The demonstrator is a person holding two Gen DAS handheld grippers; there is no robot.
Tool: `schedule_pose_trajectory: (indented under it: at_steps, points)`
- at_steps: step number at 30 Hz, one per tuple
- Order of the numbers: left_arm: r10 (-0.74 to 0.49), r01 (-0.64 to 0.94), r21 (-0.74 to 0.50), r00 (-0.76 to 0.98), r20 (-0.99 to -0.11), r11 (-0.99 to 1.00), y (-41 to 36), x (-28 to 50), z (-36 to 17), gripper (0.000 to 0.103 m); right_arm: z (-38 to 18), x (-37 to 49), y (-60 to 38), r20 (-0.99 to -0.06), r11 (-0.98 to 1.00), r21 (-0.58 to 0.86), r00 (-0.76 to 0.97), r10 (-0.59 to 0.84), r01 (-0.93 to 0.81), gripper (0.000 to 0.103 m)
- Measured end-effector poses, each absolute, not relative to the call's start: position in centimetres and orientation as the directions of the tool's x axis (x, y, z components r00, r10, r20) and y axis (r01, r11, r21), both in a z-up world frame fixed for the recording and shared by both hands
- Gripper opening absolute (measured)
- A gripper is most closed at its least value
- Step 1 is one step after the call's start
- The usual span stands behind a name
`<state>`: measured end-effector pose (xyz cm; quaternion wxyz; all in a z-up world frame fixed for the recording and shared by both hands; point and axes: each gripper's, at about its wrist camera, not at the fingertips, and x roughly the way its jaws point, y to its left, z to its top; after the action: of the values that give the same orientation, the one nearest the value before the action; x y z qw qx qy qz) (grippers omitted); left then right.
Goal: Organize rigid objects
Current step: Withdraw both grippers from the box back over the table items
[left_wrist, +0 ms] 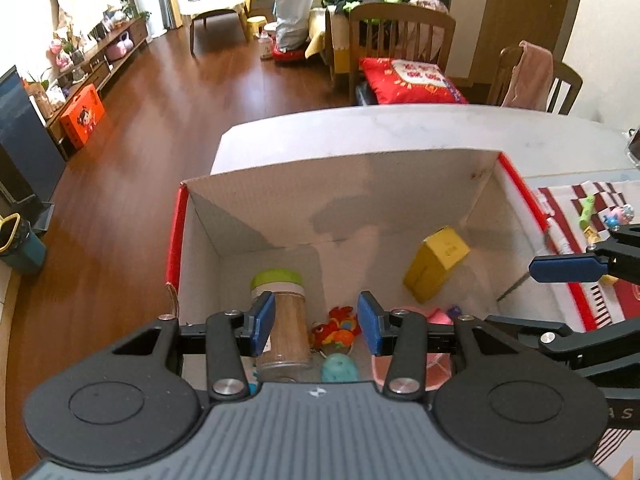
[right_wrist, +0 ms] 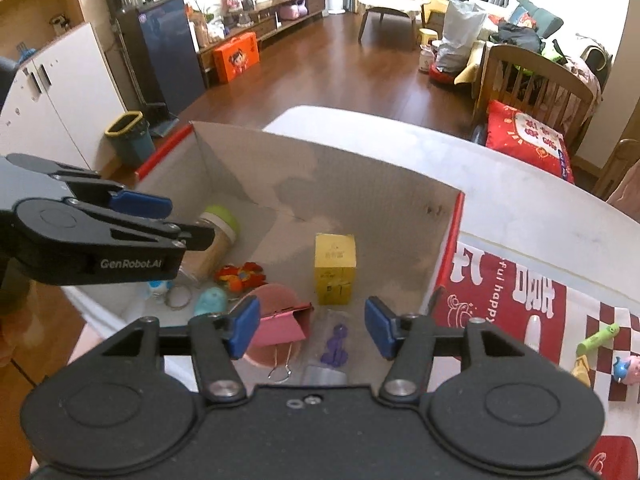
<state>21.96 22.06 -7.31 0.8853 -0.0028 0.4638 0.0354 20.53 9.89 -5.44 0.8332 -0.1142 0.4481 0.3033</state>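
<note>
In the box (right_wrist: pixel 248 168), from left to right: a jar (right_wrist: pixel 218 240) with a green lid, probably smooth and slippery, so grip its body; then a yellow carton (right_wrist: pixel 335 270), light and stiff, best held by its flat sides. The left claw (left_wrist: pixel 316 322) is half open and empty. The right claw (right_wrist: pixel 312 326) is wider, also empty.

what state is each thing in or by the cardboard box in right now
red-edged cardboard box: open-topped
green-lidded clear jar: lying down, lid on
yellow carton: upright, closed
pink binder clip: lying in box
left gripper: open, empty
right gripper: open, empty
green tube: outside on cloth
</note>
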Motion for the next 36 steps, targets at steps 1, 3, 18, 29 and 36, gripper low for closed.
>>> schedule_pose_trajectory:
  at_steps: [1, 3, 18, 29, 36]
  points:
    - [0.055, -0.064, 0.022, 0.572, -0.818, 0.998, 21.9, 21.7, -7.0, 0.044, -5.1, 20.2, 9.5, -0.812, 0.791, 0.084, 0.419, 0.407, -0.606, 0.058]
    - [0.047, -0.066, 0.011, 0.581, -0.812, 0.998, 21.7, 21.2, -6.4, 0.044, -4.6, 19.8, 8.9, -0.803, 0.792, 0.090, 0.426, 0.416, -0.604, 0.059]
    - [-0.036, -0.019, -0.067, 0.676, -0.736, 0.998, 16.4, 17.1, -2.1, 0.064, -0.6, 15.8, 1.9, -0.711, 0.796, 0.127, 0.505, 0.490, -0.592, 0.083]
    - [-0.024, -0.046, -0.084, 0.727, -0.686, 0.995, 10.0, 15.8, -1.6, 0.078, 0.0, 13.8, -7.0, -0.634, 0.841, 0.117, 0.612, 0.472, -0.527, 0.099]
    - [-0.049, -0.023, -0.095, 0.728, -0.684, 0.995, 4.9, 16.0, -2.6, 0.078, -0.8, 13.2, -12.5, -0.609, 0.855, 0.074, 0.656, 0.446, -0.514, 0.103]
